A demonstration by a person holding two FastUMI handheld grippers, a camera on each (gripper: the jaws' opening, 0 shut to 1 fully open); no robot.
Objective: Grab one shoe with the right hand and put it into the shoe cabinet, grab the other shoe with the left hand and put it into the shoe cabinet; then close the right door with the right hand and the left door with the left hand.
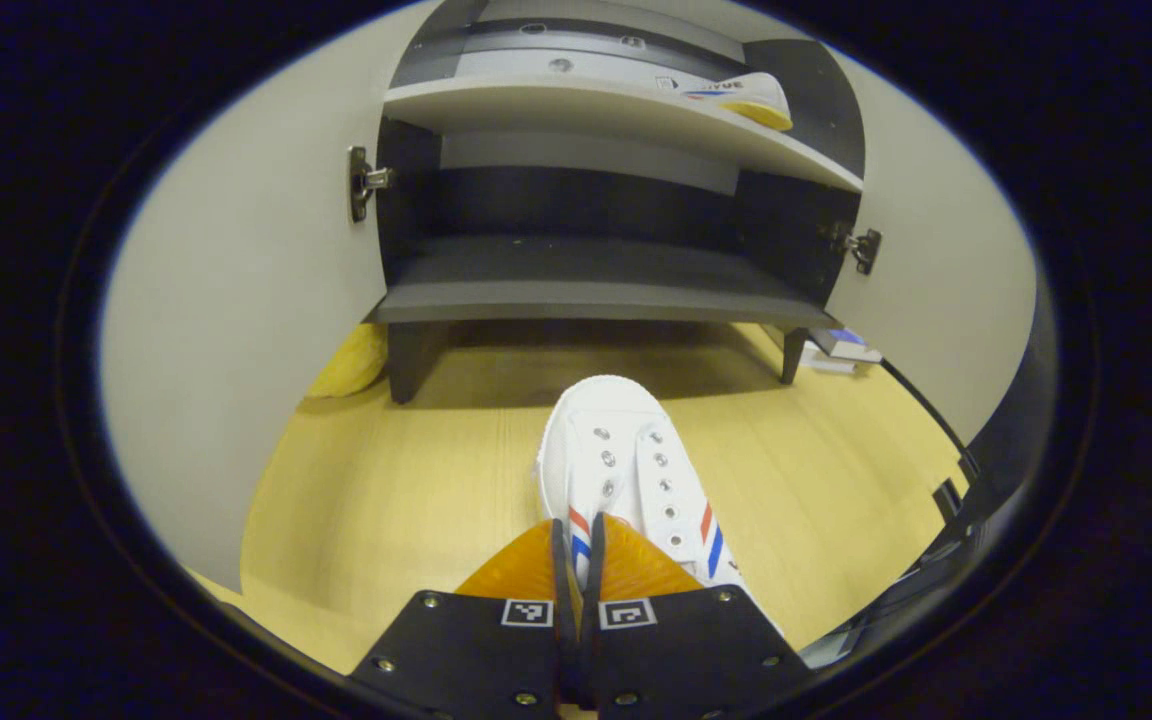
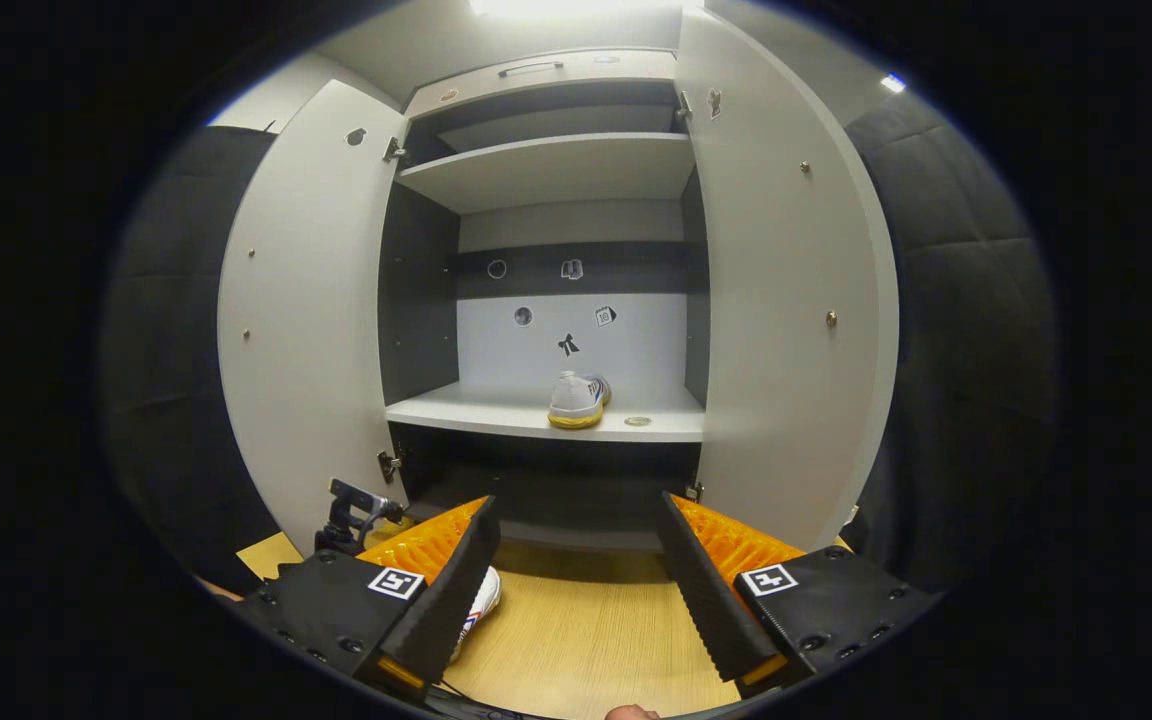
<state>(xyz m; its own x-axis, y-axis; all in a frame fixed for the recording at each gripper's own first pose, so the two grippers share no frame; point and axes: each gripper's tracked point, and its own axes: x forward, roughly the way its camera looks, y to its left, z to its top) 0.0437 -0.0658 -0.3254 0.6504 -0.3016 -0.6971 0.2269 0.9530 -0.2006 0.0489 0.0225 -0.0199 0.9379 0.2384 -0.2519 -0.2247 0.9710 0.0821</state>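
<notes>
the left gripper [image 1: 576, 570] has its fingers clamped on the side wall of a white sneaker [image 1: 626, 480] lying on the wooden floor [image 1: 386, 500] before the open shoe cabinet [image 1: 586, 290]. the right gripper [image 2: 576, 570] hangs with jaws spread wide, holding nothing. the other sneaker [image 2: 577, 399] sits at the middle shelf's [image 2: 496, 412] front edge.

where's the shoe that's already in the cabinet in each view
Left gripper view: the stored shoe lies at top right, on the upper shelf.
Right gripper view: it sits at centre, on the middle shelf, heel toward the camera.
Shared landmark: the light shelf it rests on.
</notes>
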